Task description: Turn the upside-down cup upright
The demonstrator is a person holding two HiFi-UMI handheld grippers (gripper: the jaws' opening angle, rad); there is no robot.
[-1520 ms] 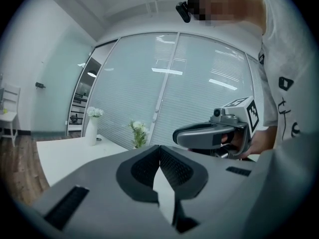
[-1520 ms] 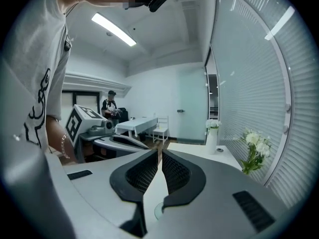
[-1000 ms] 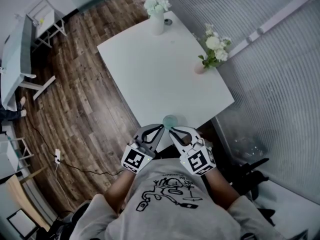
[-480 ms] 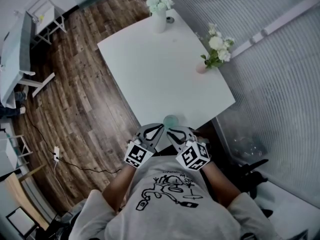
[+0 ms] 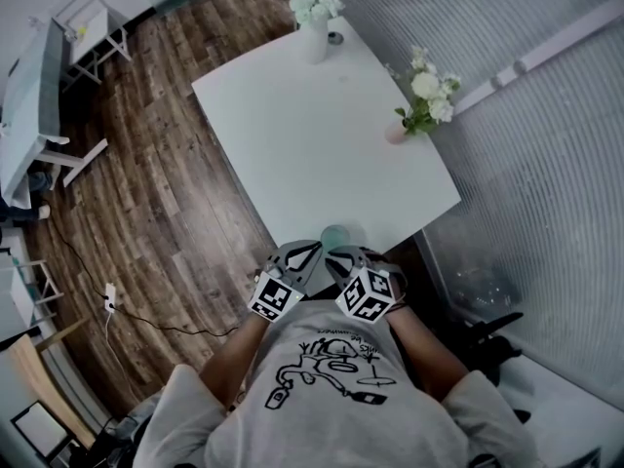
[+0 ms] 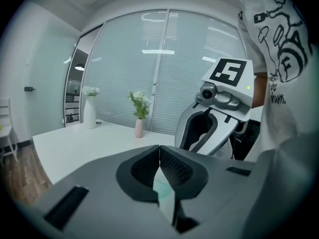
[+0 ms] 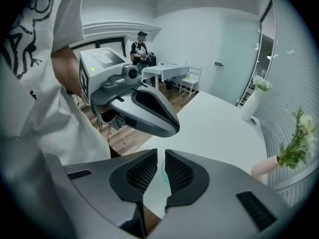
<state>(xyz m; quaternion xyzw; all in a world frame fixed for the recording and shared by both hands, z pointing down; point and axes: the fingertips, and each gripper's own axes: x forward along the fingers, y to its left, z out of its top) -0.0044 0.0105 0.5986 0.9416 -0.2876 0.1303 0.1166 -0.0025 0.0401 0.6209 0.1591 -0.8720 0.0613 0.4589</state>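
Observation:
A pale green translucent cup point(image 5: 334, 234) stands on the white table point(image 5: 312, 144), right at its near edge; I cannot tell which way up it is. Both grippers hang just in front of that edge, close to my body. My left gripper point(image 5: 314, 249) is shut with nothing in it, its tips left of the cup. My right gripper point(image 5: 333, 253) is shut but for a hairline gap, empty, tips just before the cup. In the left gripper view the cup point(image 6: 162, 189) shows behind the shut jaws. In the right gripper view a green sliver of cup point(image 7: 161, 176) shows between the jaws.
A white vase of white flowers point(image 5: 314, 35) stands at the table's far corner. A small pink vase with flowers point(image 5: 395, 133) sits by the right edge beside the ribbed glass wall. Wooden floor with a cable point(image 5: 146, 322) lies left; a person point(image 7: 141, 51) sits at a far table.
Both grippers have sunk and drawn back toward my body from the table edge. The right one has tipped further downward. The cup has not moved.

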